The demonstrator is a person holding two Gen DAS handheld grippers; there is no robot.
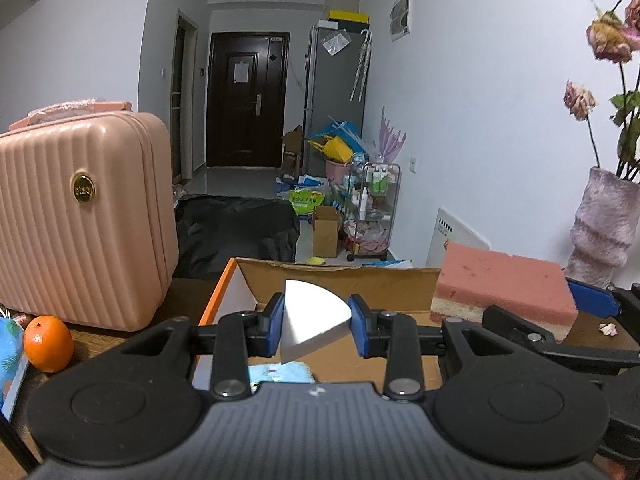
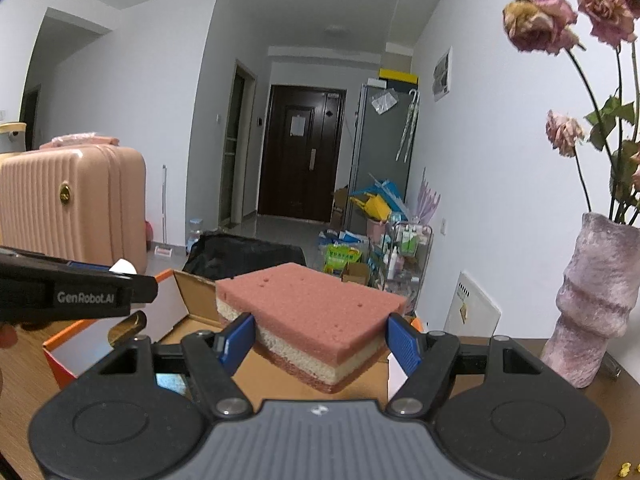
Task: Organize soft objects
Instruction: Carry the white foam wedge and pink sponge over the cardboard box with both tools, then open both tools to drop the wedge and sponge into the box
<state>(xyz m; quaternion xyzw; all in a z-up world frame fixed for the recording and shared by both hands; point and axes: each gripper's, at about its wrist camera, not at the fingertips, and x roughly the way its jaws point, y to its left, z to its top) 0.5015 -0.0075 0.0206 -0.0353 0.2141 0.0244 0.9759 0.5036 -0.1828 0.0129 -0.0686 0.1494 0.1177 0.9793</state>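
The layered sponge is classic open-pore foam, matt pink top with little pits, coarser cream layer in the middle. The white wedge looks like smooth, dense foam with a faint sheen. Left tongs and right tongs are matt black plastic with ribbed blue pads and shiny metal rivets. The box is plain brown cardboard, orange outside. Ridged suitcase is semi-gloss hard plastic with a shiny gold badge. The vase looks rough and chalky. The surface is brown wood.
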